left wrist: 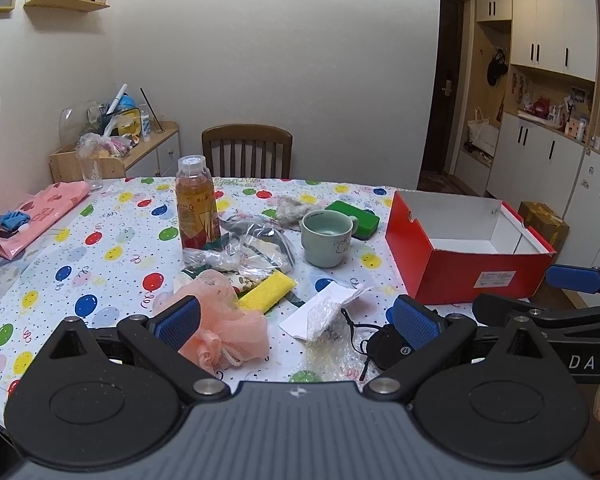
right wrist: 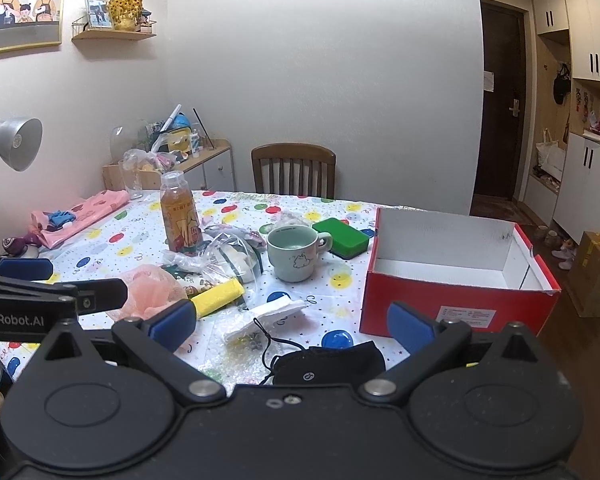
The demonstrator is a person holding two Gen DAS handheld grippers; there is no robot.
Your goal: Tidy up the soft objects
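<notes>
Both hand-held grippers, left (left wrist: 296,322) and right (right wrist: 292,324), hover with fingers spread wide and grasping nothing, side by side above the near edge of the counter (left wrist: 100,248) covered by a balloon-print cloth. Soft objects lie scattered on it: a peach mesh bath pouf (left wrist: 220,320) just ahead of the left fingers, a yellow rectangular sponge (left wrist: 266,290) beside it, a green sponge block (right wrist: 342,237) behind a pale green ceramic mug (right wrist: 296,254), and a black fabric pouch (right wrist: 328,364) beneath the right hand-held gripper. An open red cardboard box with white interior (right wrist: 452,272) stands at the right, empty as far as visible.
</notes>
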